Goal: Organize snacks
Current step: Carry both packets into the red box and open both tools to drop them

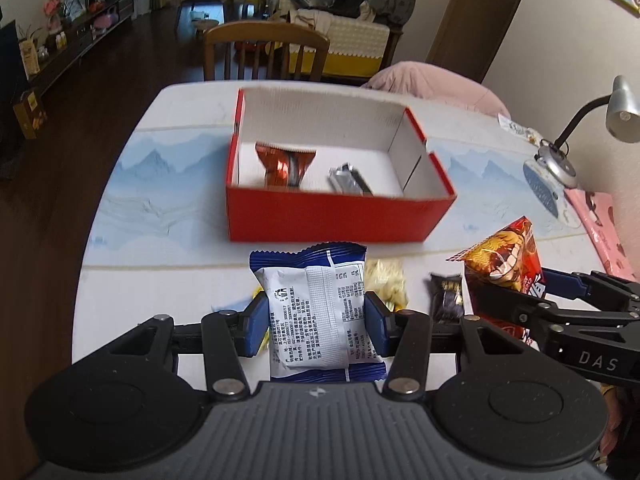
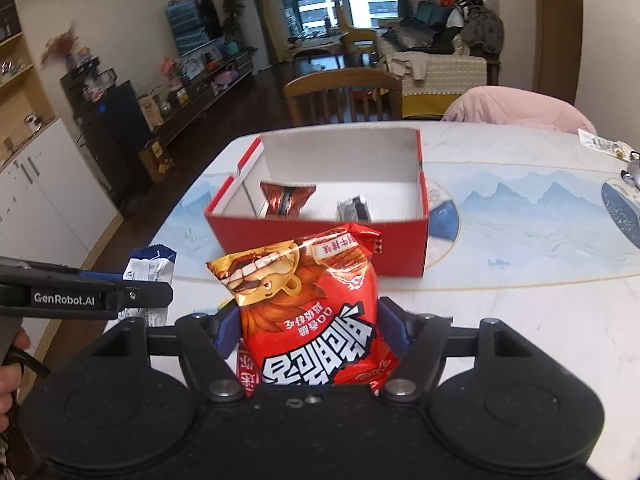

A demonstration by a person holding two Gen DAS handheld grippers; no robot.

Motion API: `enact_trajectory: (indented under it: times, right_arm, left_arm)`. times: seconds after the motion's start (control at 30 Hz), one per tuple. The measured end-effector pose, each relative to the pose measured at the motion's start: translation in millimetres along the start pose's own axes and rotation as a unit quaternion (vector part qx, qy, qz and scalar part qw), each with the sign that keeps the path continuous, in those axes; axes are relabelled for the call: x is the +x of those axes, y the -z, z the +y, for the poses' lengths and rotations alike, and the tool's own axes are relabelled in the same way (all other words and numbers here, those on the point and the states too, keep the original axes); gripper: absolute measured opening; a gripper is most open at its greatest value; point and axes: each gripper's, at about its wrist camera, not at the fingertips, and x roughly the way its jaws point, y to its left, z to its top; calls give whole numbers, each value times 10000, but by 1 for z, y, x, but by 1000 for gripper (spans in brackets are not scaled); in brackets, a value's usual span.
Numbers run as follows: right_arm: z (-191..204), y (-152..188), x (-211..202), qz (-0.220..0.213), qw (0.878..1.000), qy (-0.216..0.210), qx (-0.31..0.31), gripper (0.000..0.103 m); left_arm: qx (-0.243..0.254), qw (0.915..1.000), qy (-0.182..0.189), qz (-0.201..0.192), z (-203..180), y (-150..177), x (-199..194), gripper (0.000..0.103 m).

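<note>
The left gripper (image 1: 316, 320) is clamped on a blue-and-white packet (image 1: 318, 312), its blue pads pressing the packet's two sides, printed back face up. The packet hangs clear of the table (image 1: 160, 280), just ahead of the gripper body.

The right gripper (image 2: 310, 332) is clamped on a red chip bag (image 2: 308, 308); the bag bulges up between the pads and its crimped top leans forward, away from the gripper. Seen from the left wrist, that bag sits off to the right of the left gripper, with the right gripper's black arm reaching in from that edge. From the right wrist, the left gripper comes in from the left, the blue-and-white packet showing just beyond it.

Straight ahead of both grippers stands the red box (image 1: 332, 216), open on top, white inside. Two snacks lie in it: a brown wrapper (image 1: 284, 166) toward the left and a silver bar (image 1: 350, 180) to its right, apart from each other.

On the table between the left gripper and the box lie a yellowish packet (image 1: 386, 280), partly hidden behind the held packet, and a small dark packet (image 1: 447, 296) just to its right, near the red bag.

A desk lamp (image 1: 584, 132) stands at the far right of the table, and a wooden chair (image 1: 266, 54) stands beyond the box.
</note>
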Motion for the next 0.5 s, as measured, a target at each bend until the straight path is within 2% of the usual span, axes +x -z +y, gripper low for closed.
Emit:
enact_trajectory:
  times: [0.23, 0.5]
  right_arm:
    - [5, -35, 9, -158, 9997, 165, 44, 69]
    - [0, -74, 41, -165, 9996, 237, -10, 69]
  left_arm:
    - [74, 9999, -61, -138, -2, -36, -4, 49]
    - [49, 9996, -220, -153, 1, -80, 15, 49]
